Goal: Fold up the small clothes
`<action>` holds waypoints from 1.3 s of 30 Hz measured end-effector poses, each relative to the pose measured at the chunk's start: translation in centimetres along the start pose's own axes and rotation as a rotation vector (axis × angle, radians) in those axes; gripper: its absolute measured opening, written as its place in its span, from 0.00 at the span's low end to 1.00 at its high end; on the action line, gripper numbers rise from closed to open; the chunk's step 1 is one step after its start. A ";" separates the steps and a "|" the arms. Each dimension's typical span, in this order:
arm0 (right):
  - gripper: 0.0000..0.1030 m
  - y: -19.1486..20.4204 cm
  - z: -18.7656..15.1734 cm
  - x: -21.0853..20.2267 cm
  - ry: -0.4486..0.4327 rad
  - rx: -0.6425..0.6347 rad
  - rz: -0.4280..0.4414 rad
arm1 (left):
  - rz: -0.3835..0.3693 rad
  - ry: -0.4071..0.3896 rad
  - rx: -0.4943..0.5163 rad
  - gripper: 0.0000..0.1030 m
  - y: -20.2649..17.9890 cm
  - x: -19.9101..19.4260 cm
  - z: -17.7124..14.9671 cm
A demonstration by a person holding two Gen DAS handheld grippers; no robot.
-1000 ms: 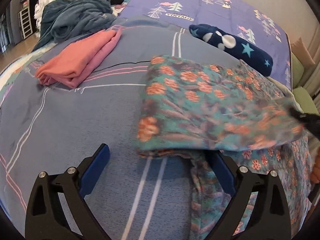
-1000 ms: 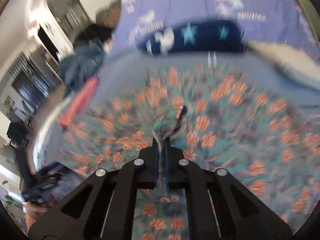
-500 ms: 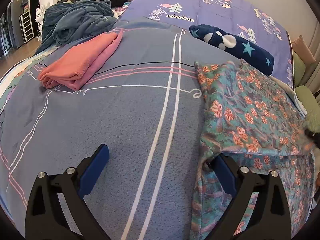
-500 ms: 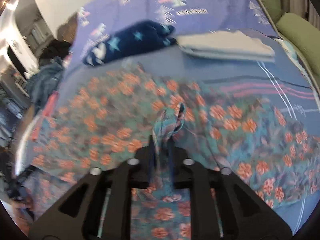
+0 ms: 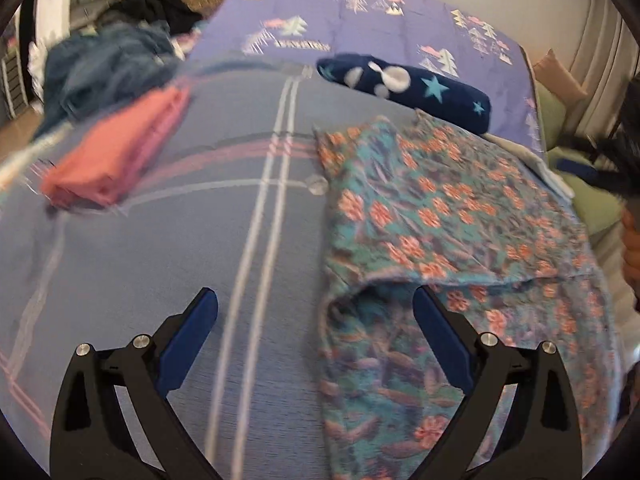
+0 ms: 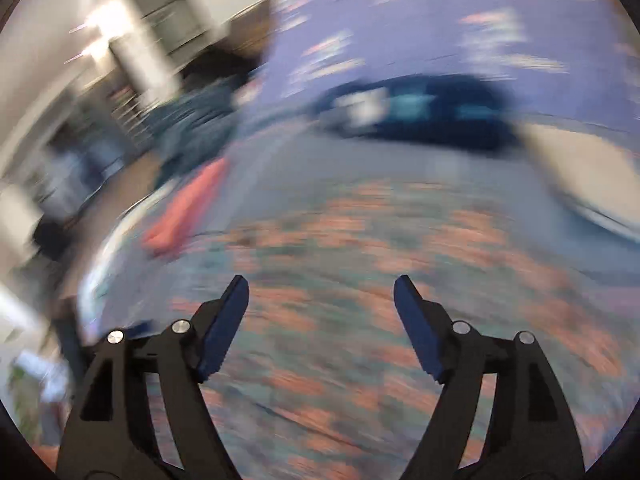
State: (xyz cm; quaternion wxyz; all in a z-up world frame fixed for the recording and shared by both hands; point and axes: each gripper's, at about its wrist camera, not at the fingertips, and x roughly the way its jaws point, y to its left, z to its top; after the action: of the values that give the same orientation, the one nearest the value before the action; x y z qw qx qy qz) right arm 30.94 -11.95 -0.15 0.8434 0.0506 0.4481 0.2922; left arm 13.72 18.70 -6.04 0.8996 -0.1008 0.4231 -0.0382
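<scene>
Released since the earlier frame, the right gripper (image 6: 321, 300) now has its jaws spread wide with nothing between them, above the blurred teal cotton garment with orange flowers (image 6: 360, 320). The left gripper (image 5: 316, 316) is likewise spread and empty; the garment (image 5: 440, 220) lies folded at centre right on the grey striped bedsheet (image 5: 160, 260). A folded pink cloth (image 5: 116, 160) sits upper left, a navy star-print roll (image 5: 404, 88) upper centre.

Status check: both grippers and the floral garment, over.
Left gripper open, empty. Right gripper open, empty. Floral garment folded over on bed. Nothing blocking.
</scene>
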 end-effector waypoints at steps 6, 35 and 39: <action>0.82 6.3 6.9 10.6 0.259 -0.165 0.162 | 0.024 0.023 0.017 0.95 -0.4 1.0 -0.4; 0.07 14.6 6.8 22.1 0.605 -0.360 0.200 | -0.123 -0.072 -0.075 0.11 1.8 -0.7 -0.4; 0.05 13.4 7.8 21.6 0.513 -0.306 0.159 | -0.087 -0.107 -0.055 0.09 1.4 -1.7 -0.5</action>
State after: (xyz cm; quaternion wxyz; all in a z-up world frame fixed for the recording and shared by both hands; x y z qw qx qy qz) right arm 40.33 12.11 -6.53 0.6749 -0.1175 0.5921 0.4244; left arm 12.20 20.28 -5.41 0.9153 -0.1457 0.3707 -0.0601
